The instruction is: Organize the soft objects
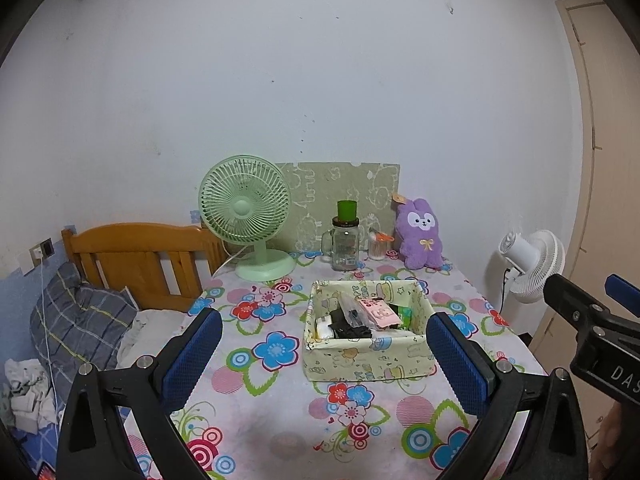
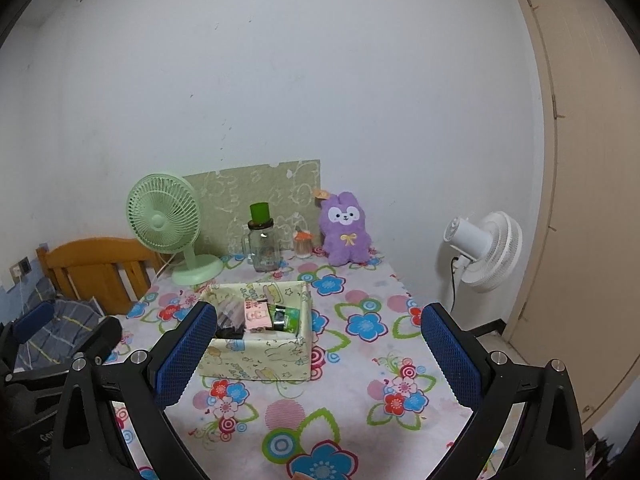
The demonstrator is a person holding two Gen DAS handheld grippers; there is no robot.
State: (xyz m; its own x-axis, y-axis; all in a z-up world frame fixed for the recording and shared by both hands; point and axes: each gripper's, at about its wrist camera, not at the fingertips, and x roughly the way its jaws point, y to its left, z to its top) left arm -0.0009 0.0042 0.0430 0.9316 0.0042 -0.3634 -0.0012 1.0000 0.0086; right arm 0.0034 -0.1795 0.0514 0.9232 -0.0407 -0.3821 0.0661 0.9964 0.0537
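My left gripper (image 1: 324, 344) and right gripper (image 2: 318, 338) both hang wide apart, empty, above the flowered desk (image 1: 276, 432). The box (image 1: 366, 354) sits just ahead between my fingers; the plush (image 1: 421, 236) leans on the wall (image 1: 320, 80) beyond, the bed (image 1: 132, 256) left.

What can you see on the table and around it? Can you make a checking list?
Surface: table with a flowery cloth.
Job's things: purple plush bunny upright at the back by the wall; fabric box mid-table holding small packets.
Clutter: green desk fan, glass jar with a green cup on its lid, cotton swab pot.
Grippers: left gripper open, empty; right gripper open, empty.
Cables: white cord from a wall socket down over the bed.
Surroundings: wooden headboard, white standing fan, door.
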